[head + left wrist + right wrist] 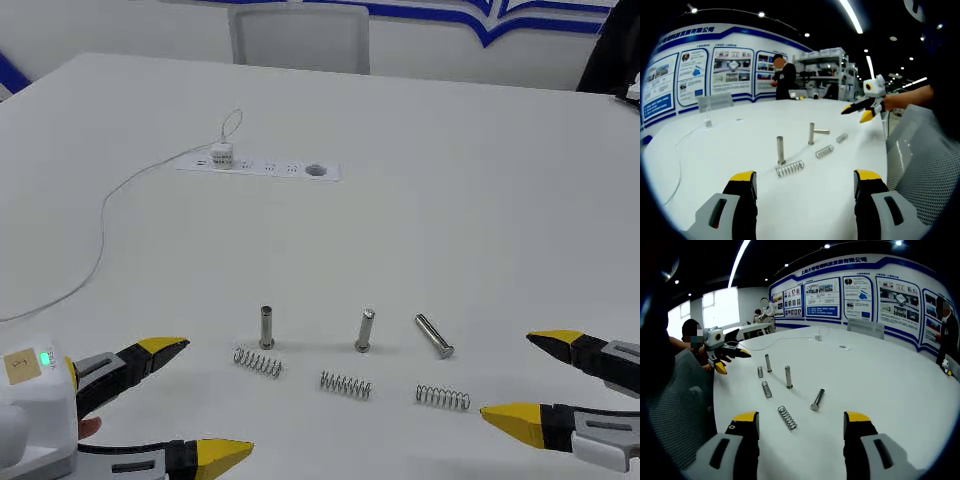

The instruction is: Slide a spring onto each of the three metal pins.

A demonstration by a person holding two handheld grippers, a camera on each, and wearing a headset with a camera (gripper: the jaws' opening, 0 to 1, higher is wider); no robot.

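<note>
Nothing is threaded yet: your left tongs [217, 397] and right tongs [506, 374] both gape empty. Next, pinch the left spring [258, 361] and lift it over the upright pin [267, 327] beside it.

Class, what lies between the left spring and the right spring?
The middle spring lies between the left spring and the right spring, as the head view shows.

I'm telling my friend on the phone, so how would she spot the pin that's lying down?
On the big white table, find the row of three metal pins. Take the pin at the right end, nearest the right claw. It lies on its side, while the left pin and middle pin stand upright.
</note>
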